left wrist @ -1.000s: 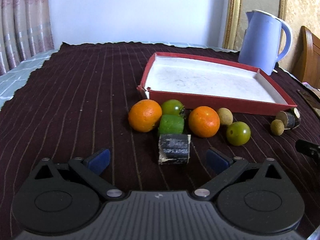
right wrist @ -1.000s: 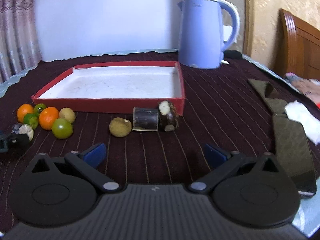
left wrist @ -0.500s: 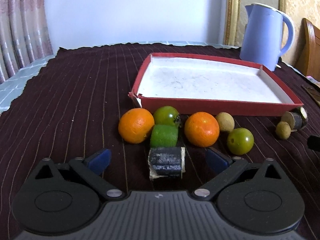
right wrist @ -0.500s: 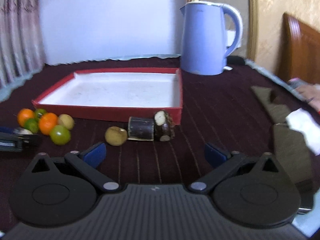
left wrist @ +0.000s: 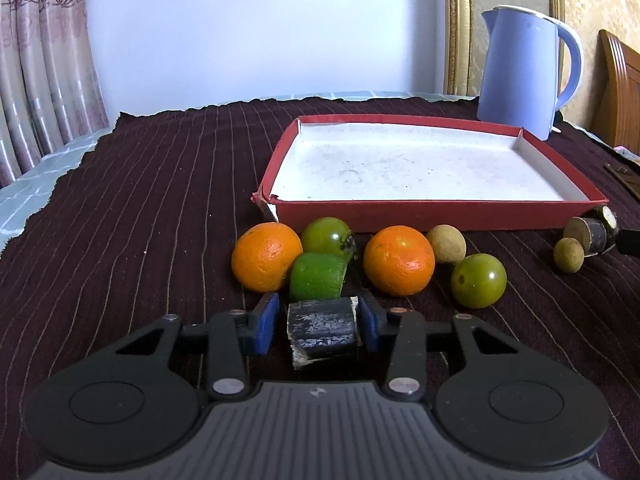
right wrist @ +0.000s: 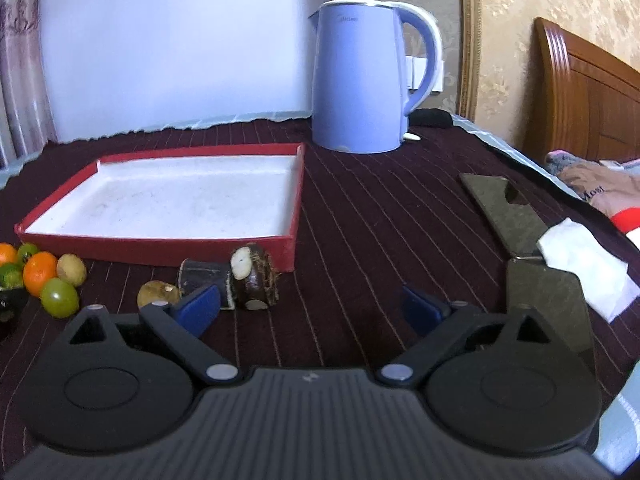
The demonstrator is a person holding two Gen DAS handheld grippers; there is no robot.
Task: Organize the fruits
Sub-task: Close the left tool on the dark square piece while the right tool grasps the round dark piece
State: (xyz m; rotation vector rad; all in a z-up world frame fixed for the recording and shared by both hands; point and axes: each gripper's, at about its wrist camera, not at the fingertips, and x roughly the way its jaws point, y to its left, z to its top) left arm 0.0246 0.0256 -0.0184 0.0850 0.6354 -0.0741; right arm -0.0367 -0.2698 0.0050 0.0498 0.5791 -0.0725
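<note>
While left claw [left wrist: 318, 326] closes, lime [left wrist: 318, 276] crowds sugarcane piece [left wrist: 322, 330].

Red tray [left wrist: 440, 216]: empty, white inside | two oranges [left wrist: 267, 257], two green tomatoes [left wrist: 478, 280], lime piece [left wrist: 318, 276], brown longan [left wrist: 446, 244]: clustered before tray | dark sugarcane chunk [left wrist: 322, 326]: lying sideways, nearest | two more chunks [right wrist: 252, 278], possibly sugarcane: by tray corner

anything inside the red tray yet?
No fruit. The red tray shows only its bare white lining in both wrist views. The strip of floor just behind its near wall is hidden in both.
</note>
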